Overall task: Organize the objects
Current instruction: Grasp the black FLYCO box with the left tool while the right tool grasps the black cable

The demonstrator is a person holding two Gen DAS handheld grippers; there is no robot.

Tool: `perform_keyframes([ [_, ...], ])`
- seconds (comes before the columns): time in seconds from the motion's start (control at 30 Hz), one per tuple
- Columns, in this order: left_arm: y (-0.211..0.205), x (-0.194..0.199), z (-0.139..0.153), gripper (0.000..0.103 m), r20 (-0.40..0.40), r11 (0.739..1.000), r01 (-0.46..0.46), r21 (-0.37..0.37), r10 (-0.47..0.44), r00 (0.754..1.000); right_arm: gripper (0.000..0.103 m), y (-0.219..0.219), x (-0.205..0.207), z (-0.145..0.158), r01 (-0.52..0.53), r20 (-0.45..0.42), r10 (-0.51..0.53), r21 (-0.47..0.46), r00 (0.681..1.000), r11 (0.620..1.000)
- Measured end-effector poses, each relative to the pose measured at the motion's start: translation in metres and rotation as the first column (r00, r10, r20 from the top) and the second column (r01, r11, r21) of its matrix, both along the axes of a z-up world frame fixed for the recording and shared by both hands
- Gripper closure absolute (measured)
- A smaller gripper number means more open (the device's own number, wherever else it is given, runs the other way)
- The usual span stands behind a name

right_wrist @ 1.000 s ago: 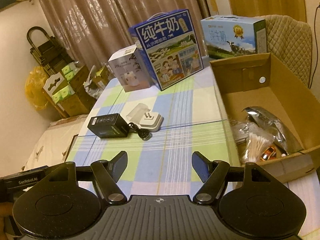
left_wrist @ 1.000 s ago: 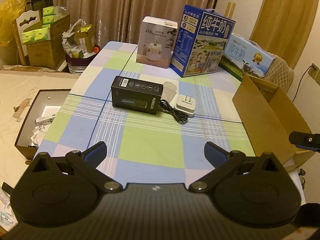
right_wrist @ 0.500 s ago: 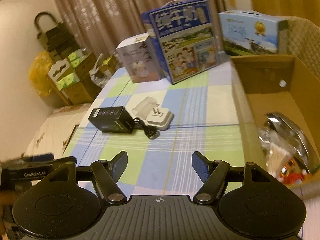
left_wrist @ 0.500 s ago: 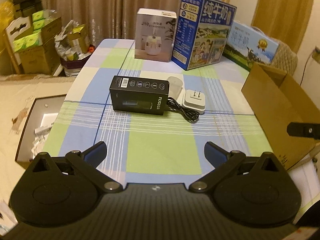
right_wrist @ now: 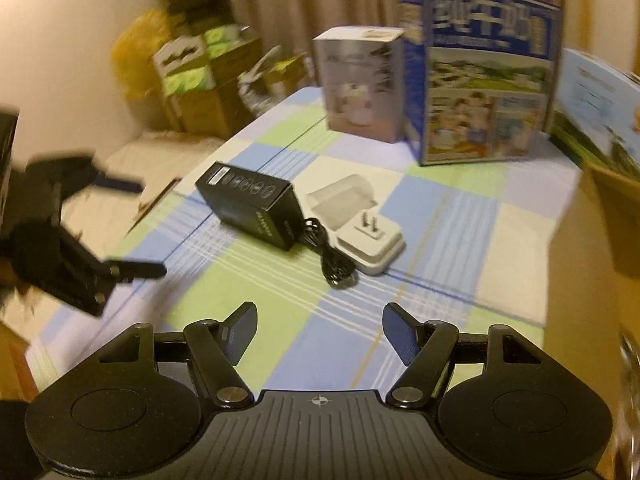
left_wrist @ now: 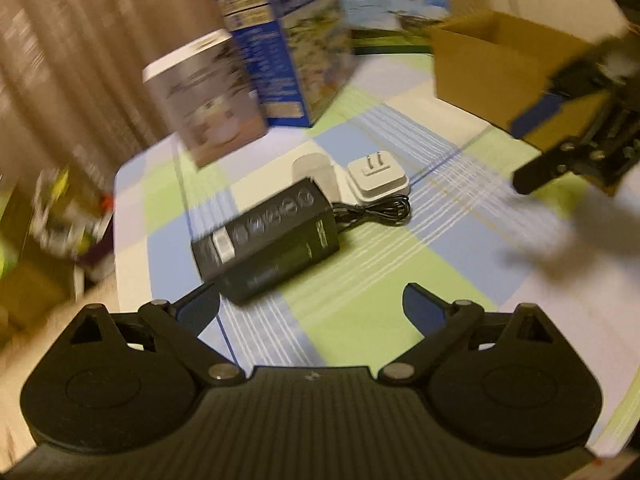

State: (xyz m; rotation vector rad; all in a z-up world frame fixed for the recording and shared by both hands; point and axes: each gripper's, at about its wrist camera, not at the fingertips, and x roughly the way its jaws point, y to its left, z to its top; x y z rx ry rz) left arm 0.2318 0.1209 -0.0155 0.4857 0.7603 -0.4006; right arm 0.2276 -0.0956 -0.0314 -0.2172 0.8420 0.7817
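Your right gripper hangs over a checked tablecloth, jaws apart with nothing between them. Ahead lie a black box, a coiled black cable and a white plug adapter. Your left gripper shows blurred at left, jaws apart.

Warm indoor light falls on a table covered in a blue, green and white checked cloth. Brown curtains hang behind it; a pale wall stands left.
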Motion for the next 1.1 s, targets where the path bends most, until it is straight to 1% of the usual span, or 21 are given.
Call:
perform_keyframes([
  [0.1,0.002,0.017,-0.004,0.009,0.004,0.994,0.094,0.047,-0.094,0.996,0.048,0.017,0.010,-0.012,-0.075,0.018,0.076,-0.035,0.997,0.997],
  [0.17,0.004,0.027,-0.006,0.010,0.007,0.990,0.129,0.060,-0.130,0.992,0.051,0.028,0.018,-0.020,-0.124,0.028,0.125,-0.058,0.992,0.991],
  [0.2,0.005,0.034,-0.007,0.012,0.008,0.987,0.146,0.067,-0.147,0.989,0.054,0.032,0.021,-0.023,-0.141,0.030,0.143,-0.065,0.989,0.988],
  [0.23,0.005,0.039,-0.009,0.014,0.011,0.984,0.160,0.083,-0.161,0.987,0.055,0.037,0.025,-0.027,-0.155,0.033,0.158,-0.075,0.987,0.985],
  [0.3,0.005,0.050,-0.012,0.015,0.016,0.975,0.192,0.111,-0.195,0.981,0.058,0.045,0.034,-0.033,-0.176,0.035,0.180,-0.088,0.983,0.980],
  [0.43,0.006,0.069,-0.015,0.015,0.006,0.961,0.245,0.127,-0.247,0.969,0.062,0.057,0.052,-0.046,-0.198,0.032,0.203,-0.116,0.979,0.973],
  [0.5,0.007,0.077,-0.016,0.015,0.004,0.956,0.261,0.134,-0.264,0.965,0.063,0.063,0.059,-0.050,-0.207,0.036,0.213,-0.120,0.976,0.971],
  [0.63,0.009,0.091,-0.018,0.015,-0.030,0.952,0.285,0.111,-0.283,0.959,0.066,0.077,0.073,-0.062,-0.212,0.035,0.217,-0.122,0.976,0.970],
  [0.73,0.010,0.096,-0.023,0.015,-0.047,0.945,0.307,0.115,-0.303,0.952,0.067,0.089,0.077,-0.073,-0.219,0.049,0.228,-0.143,0.972,0.965],
  [0.87,0.013,0.103,-0.031,0.015,-0.082,0.939,0.323,0.116,-0.315,0.945,0.069,0.105,0.075,-0.088,-0.217,0.094,0.241,-0.213,0.966,0.953],
  [0.97,0.014,0.107,-0.036,0.016,-0.095,0.936,0.331,0.117,-0.322,0.942,0.070,0.112,0.072,-0.095,-0.196,0.156,0.240,-0.251,0.958,0.948],
  [1.07,0.013,0.112,-0.039,0.018,-0.108,0.936,0.335,0.106,-0.324,0.940,0.070,0.118,0.071,-0.098,-0.185,0.193,0.245,-0.284,0.950,0.941],
  [1.1,0.012,0.113,-0.040,0.021,-0.112,0.935,0.337,0.107,-0.325,0.939,0.072,0.121,0.070,-0.099,-0.192,0.208,0.262,-0.306,0.942,0.933],
])
